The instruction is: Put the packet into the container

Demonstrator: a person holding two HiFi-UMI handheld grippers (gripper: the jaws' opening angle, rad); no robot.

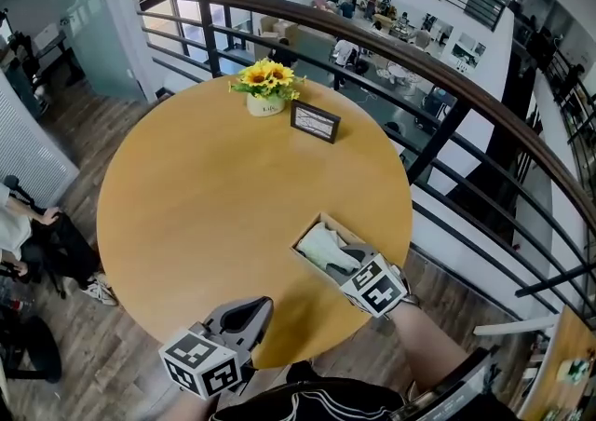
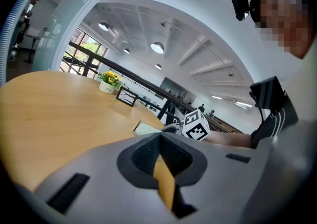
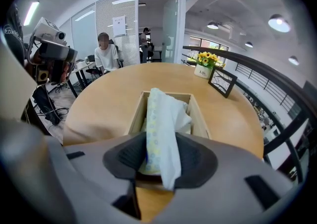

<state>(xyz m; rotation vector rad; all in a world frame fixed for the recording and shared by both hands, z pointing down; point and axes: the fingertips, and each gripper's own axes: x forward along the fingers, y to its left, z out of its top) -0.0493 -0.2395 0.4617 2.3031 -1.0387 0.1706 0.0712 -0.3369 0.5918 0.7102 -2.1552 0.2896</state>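
A white packet [image 1: 326, 247] lies tilted in the open cardboard container [image 1: 308, 231] near the front right edge of the round wooden table [image 1: 205, 196]. My right gripper [image 1: 346, 259] reaches over the container's near end. In the right gripper view the packet [image 3: 161, 124] rises out of the container [image 3: 200, 114], and its near end sits between the jaws of the right gripper [image 3: 161, 156], which stand apart without pinching it. My left gripper [image 1: 261, 305] rests at the table's front edge, left of the container. In its own view the left gripper [image 2: 159, 139] is shut and holds nothing.
A pot of sunflowers [image 1: 266, 88] and a small framed sign [image 1: 315, 121] stand at the table's far edge. A dark railing [image 1: 447, 84] curves behind the table over a drop to a lower floor. A person [image 3: 105, 54] sits at a desk beyond the table.
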